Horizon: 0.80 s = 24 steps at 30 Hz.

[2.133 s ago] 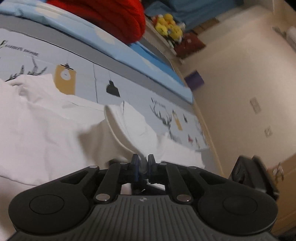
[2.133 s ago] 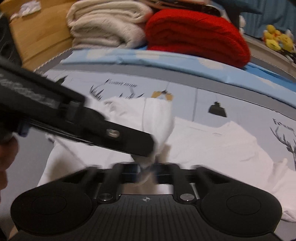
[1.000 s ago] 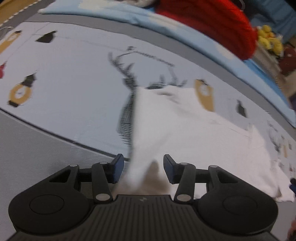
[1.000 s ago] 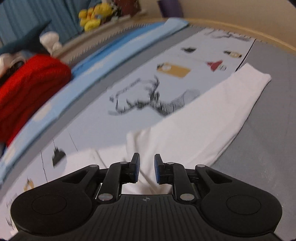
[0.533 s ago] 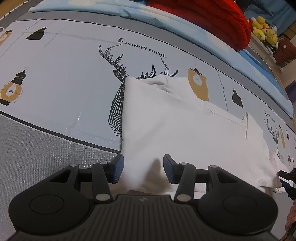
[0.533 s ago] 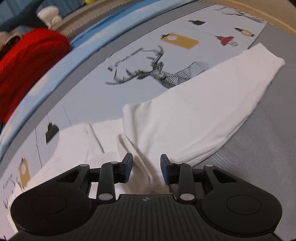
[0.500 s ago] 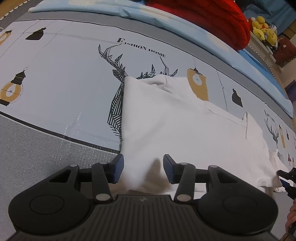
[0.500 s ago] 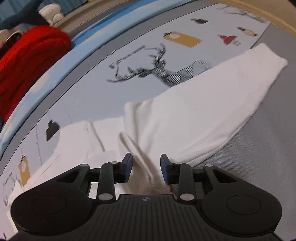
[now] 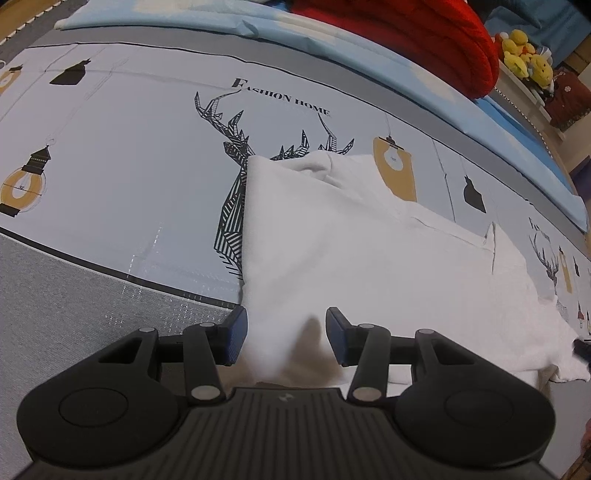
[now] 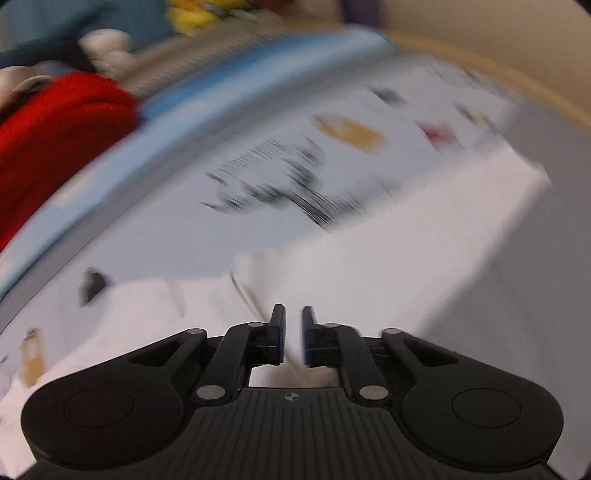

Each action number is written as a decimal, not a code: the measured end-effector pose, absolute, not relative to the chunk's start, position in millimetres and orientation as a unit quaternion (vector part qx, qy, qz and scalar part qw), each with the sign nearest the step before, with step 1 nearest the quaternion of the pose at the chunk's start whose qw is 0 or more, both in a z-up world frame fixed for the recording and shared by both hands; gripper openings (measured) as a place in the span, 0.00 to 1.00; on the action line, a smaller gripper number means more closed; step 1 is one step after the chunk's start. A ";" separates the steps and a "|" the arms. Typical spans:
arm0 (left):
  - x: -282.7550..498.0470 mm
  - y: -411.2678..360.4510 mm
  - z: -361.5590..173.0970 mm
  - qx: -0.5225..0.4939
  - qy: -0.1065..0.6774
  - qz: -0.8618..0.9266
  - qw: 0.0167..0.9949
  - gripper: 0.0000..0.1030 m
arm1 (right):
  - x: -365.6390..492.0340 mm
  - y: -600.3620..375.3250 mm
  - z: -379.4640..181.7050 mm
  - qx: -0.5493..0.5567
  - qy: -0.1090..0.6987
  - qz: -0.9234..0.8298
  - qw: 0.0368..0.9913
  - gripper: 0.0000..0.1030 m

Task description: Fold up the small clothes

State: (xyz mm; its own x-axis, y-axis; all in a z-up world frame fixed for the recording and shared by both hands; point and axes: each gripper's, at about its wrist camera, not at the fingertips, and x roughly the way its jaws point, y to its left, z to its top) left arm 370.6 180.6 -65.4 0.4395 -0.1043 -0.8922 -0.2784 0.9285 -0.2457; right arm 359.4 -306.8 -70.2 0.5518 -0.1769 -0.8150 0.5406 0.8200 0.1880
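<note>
Lying between parted jaws: white garment (image 9: 354, 254) (corner).

Two wrist views, steeply downward, close above shared white garment (image 9: 369, 251)

1. The garment (image 9: 351, 251) is plain white.
2. The bedsheet (image 9: 129, 147) is pale grey-blue, printed with a black line-drawn deer head, black lettering, mustard-yellow lamps and small black lamp shapes; a black line edges it against a speckled grey border.
3. The folded blanket (image 9: 413, 33) is bright red knit.
4. The pillow (image 9: 258, 22) is light blue with paler patches.
5. The plush toys (image 9: 524, 59) are yellow.
6. Both grippers' bodies are black; their pads (image 9: 236, 334) are blue.
</note>
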 end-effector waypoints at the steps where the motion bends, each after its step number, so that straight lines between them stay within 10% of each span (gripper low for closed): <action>1: 370.9 180.7 -65.2 -0.182 0.526 0.051 0.829 0.50 | 356.8 -310.5 -71.1 0.232 0.418 -0.208 0.853 0.11; 6: 371.2 177.9 -66.8 -0.187 0.525 0.043 0.829 0.50 | 358.9 -299.1 -61.2 0.257 0.385 -0.097 0.881 0.16; 11: 369.6 178.0 -91.8 -0.179 0.547 0.049 0.816 0.39 | 372.3 -304.5 -115.0 0.268 0.521 -0.125 0.801 0.16; 24: 372.4 160.0 -70.1 -0.158 0.535 0.043 0.829 0.42 | 362.5 -352.3 -80.3 0.283 0.449 -0.141 0.836 0.18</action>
